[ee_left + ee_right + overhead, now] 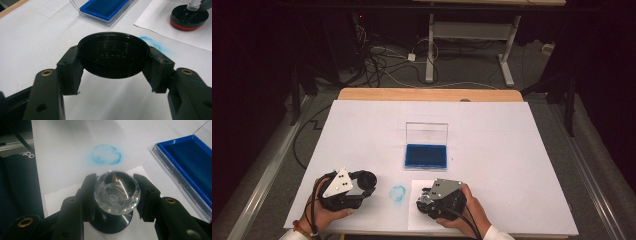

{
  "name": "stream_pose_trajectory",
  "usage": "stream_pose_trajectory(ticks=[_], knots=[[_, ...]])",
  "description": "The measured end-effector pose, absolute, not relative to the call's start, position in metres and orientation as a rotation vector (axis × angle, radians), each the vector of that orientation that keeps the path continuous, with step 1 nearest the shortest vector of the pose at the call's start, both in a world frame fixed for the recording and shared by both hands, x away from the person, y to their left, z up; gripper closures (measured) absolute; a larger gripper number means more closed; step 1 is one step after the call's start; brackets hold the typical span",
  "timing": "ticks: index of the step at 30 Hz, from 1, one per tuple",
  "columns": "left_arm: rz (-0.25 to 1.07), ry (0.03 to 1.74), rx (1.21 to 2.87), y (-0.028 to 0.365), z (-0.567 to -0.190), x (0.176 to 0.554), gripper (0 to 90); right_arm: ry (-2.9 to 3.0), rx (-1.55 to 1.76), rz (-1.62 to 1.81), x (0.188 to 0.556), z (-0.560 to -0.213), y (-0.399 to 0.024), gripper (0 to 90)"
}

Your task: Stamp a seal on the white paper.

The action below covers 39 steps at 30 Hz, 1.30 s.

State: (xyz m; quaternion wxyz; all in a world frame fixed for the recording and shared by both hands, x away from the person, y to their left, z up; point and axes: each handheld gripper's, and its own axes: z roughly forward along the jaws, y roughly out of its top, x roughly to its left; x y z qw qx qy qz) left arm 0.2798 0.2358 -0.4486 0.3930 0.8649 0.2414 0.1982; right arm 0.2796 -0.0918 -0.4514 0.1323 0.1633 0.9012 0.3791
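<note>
Sitting open: blue ink pad (pixel 426 156) w/ clear lid (pixel 427 132)

The white-covered table (pixel 512 150) carries an open blue ink pad (pixel 426 155), a paper sheet (pixel 414 220) and a blue smudge (pixel 398 193).

Count: 2 handheld grippers, left (pixel 362 185) and right (pixel 426 199). 1 black round cap (pixel 113 57). 1 stamp with clear faceted knob (pixel 117 192). 1 blue ink pad (pixel 426 156) in open clear case. 1 paper sheet (pixel 418 220). 1 blue ink smudge (pixel 398 193). 1 table (pixel 522 165).
</note>
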Motion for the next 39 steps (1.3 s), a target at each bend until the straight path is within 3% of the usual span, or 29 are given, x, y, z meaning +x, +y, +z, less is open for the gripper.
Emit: stream_pose_trajectory(ticks=[39], knots=[[0.490, 0.611, 2.205, 0.2340, -0.4497, 0.2804, 36.5, 2.626, 0.457, 1.038, 0.2802, -0.4493, -0.0873, 57.1]])
